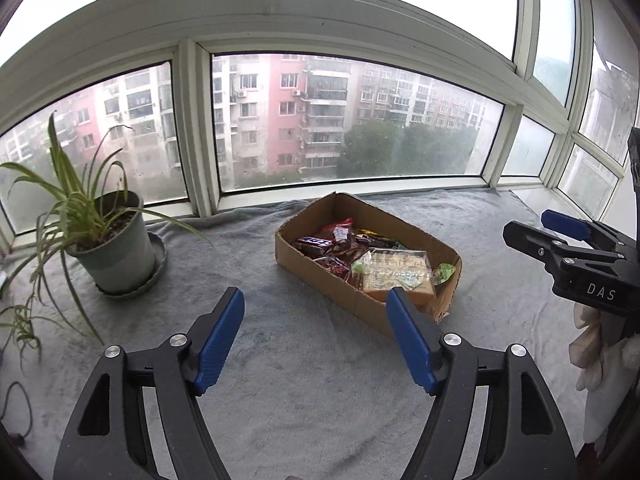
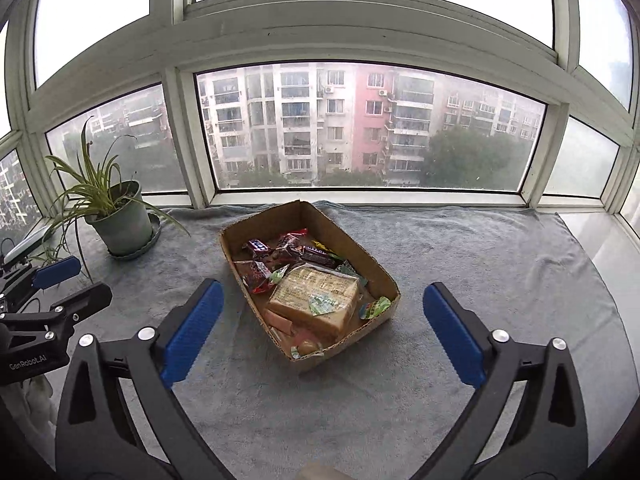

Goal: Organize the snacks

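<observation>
An open cardboard box [image 1: 320, 276] [image 2: 384, 276] lies on the grey towel. It holds a large wrapped cracker pack [image 1: 396, 270] [image 2: 316, 300], several dark red candy bars [image 1: 320, 244] [image 2: 280, 252] and small green-wrapped sweets [image 2: 374, 307]. My left gripper [image 1: 316, 300] is open and empty, hovering just in front and to the left of the box. My right gripper [image 2: 322, 292] is open and empty, with the box's near end between its spread fingers in view. The right gripper also shows in the left wrist view [image 1: 528, 226], and the left gripper in the right wrist view [image 2: 80, 280].
A potted spider plant [image 1: 116, 244] [image 2: 120, 224] on a saucer stands at the left by the window. The grey towel [image 1: 312, 380] [image 2: 460, 248] covers the ledge. Window frames close off the back. A black cable [image 1: 18, 412] lies at the far left.
</observation>
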Demonstrator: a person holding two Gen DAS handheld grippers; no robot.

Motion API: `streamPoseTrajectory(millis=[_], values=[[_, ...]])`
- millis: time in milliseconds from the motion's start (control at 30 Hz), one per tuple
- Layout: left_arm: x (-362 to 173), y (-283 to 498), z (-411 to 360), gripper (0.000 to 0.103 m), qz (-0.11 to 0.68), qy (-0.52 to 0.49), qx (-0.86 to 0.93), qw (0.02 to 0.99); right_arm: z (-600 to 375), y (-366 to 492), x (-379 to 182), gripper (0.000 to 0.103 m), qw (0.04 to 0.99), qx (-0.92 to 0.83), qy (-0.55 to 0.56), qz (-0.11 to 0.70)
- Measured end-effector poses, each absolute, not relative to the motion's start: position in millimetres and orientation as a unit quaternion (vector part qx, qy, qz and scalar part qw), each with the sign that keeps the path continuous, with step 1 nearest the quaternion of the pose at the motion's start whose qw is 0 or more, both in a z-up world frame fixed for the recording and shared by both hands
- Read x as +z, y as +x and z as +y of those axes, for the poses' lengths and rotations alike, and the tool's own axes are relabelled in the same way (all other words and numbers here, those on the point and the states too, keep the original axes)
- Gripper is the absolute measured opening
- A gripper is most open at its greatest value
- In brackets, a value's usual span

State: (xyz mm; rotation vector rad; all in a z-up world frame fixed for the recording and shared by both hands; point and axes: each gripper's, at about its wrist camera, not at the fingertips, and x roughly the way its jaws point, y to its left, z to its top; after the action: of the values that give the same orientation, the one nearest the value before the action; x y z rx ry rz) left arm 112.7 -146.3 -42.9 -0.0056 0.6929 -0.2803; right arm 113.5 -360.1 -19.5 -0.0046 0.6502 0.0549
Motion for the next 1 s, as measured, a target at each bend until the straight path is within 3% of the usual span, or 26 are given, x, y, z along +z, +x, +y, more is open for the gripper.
streamPoseTrajectory(millis=[1000], values=[[-30.1, 63.3, -127.0, 0.079, 0.333, -0.013, -0.091, 0.939, -345.3, 77.5, -14.2, 0.103, 0.951, 0.028, -0.005, 0.308]])
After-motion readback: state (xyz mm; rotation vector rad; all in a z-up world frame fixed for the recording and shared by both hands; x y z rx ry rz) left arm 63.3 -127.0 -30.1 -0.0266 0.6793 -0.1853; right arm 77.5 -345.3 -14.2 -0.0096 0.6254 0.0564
